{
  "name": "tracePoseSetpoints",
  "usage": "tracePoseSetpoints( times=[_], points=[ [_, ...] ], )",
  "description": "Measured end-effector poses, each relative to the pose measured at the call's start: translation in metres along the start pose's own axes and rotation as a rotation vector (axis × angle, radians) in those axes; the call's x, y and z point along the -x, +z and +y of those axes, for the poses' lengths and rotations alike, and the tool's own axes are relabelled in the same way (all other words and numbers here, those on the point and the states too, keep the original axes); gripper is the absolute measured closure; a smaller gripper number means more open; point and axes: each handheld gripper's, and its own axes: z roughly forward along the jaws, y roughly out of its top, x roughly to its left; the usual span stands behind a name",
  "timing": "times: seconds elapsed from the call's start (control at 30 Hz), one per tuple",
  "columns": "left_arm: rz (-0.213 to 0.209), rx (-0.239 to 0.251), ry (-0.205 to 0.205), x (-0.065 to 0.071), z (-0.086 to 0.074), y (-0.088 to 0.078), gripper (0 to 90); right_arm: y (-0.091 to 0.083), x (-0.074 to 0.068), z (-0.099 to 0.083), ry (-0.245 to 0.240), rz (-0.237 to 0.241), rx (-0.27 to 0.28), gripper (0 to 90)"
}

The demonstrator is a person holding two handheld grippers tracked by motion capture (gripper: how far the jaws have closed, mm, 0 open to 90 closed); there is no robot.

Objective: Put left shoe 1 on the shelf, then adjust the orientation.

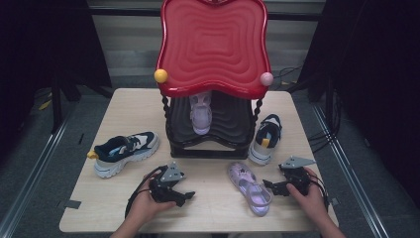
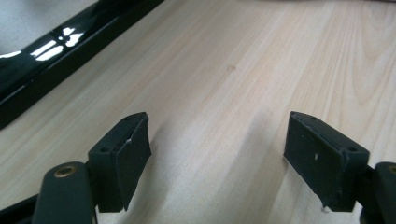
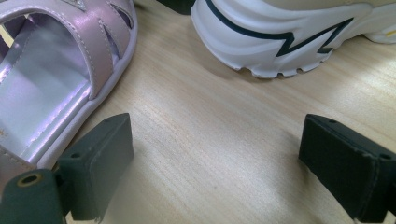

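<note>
Both tongs open, empty: lilac sandal point(image 1: 249, 188) just beside right tongs point(image 1: 270, 187), apart from left tongs point(image 1: 187, 197).

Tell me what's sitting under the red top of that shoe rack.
Under the red top one purple sandal rests on the black lower shelf, toe toward the front. Its heel end and the shelf's back part are covered by the top.

Lilac sandal point(image 1: 249, 188), red ripple-patterned rack point(image 1: 213, 44).
</note>
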Motion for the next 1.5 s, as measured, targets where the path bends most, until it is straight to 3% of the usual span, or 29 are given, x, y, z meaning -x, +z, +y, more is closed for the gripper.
tracePoseSetpoints(
  times=[0.33,0.4,0.5,0.8,0.9,1.07,1.5],
  points=[
    [0.007,-0.009,0.004,-0.006,-0.003,0.001,17.0,-0.001,0.001,0.001,0.008,0.002,-0.007,12.5],
    [0.007,-0.005,0.001,-0.005,-0.003,0.002,15.4,-0.004,0.004,0.001,0.035,0.025,-0.006,13.0],
    [-0.003,0.002,0.002,-0.006,-0.003,0.003,14.6,-0.009,0.005,0.001,0.030,0.026,-0.010,13.7],
    [-0.003,-0.002,0.005,-0.006,-0.002,0.003,14.2,-0.029,-0.001,0.004,0.061,0.046,0.029,16.8],
    [-0.005,-0.006,0.009,-0.006,-0.002,0.003,13.8,-0.035,-0.001,0.006,0.087,0.061,0.069,17.7],
    [-0.006,-0.011,0.016,-0.007,-0.002,0.003,13.1,-0.038,-0.006,0.009,0.068,0.081,0.067,19.5],
    [-0.005,-0.009,0.015,-0.007,-0.002,0.004,13.1,-0.048,-0.018,0.021,0.055,0.142,0.120,25.8]
  ],
)
